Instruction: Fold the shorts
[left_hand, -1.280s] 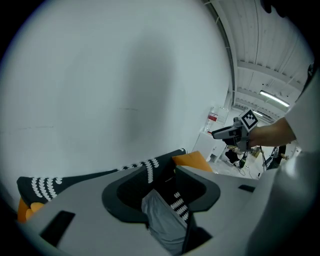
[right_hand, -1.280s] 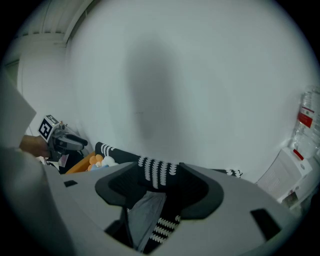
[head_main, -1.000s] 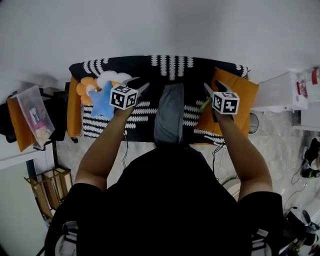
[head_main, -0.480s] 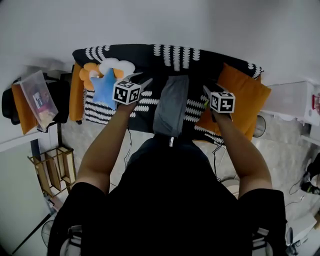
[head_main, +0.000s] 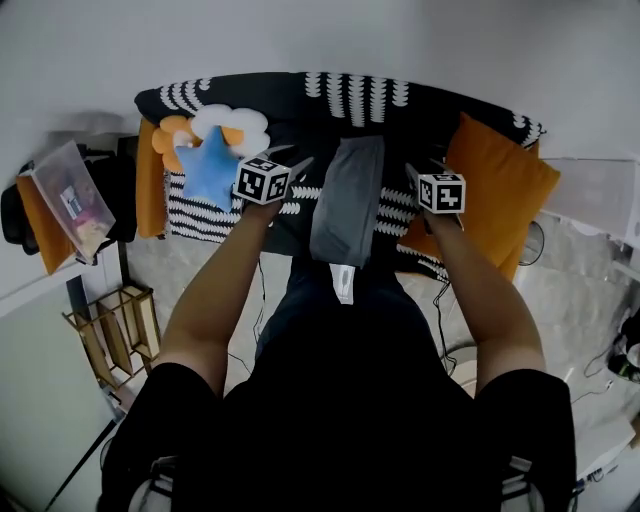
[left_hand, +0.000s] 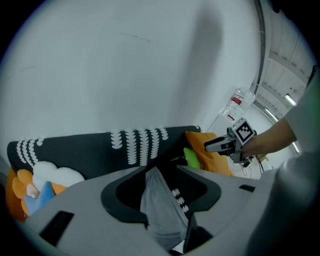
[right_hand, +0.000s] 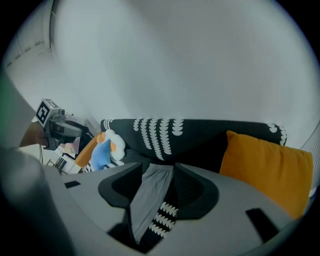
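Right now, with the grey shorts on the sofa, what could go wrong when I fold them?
The grey fabric shorts lie as a narrow strip reaching the front edge of the black-and-white patterned sofa; a pull could drag them off. The blue star-shaped cushion sits near the open left gripper and might get knocked.

Shorts (head_main: 347, 200): grey cloth, matt, smooth, lightly creased
Sofa cover (head_main: 290, 105): black cloth with white pattern, matt
Cushion (head_main: 500, 180): orange cloth, matt, smooth
Star pillow (head_main: 210, 165): blue plush, soft-looking
Left tongs (head_main: 290, 158), right tongs (head_main: 425, 168): grey plastic, matt, smooth
Rack (head_main: 110, 335): pale bare wood, matt
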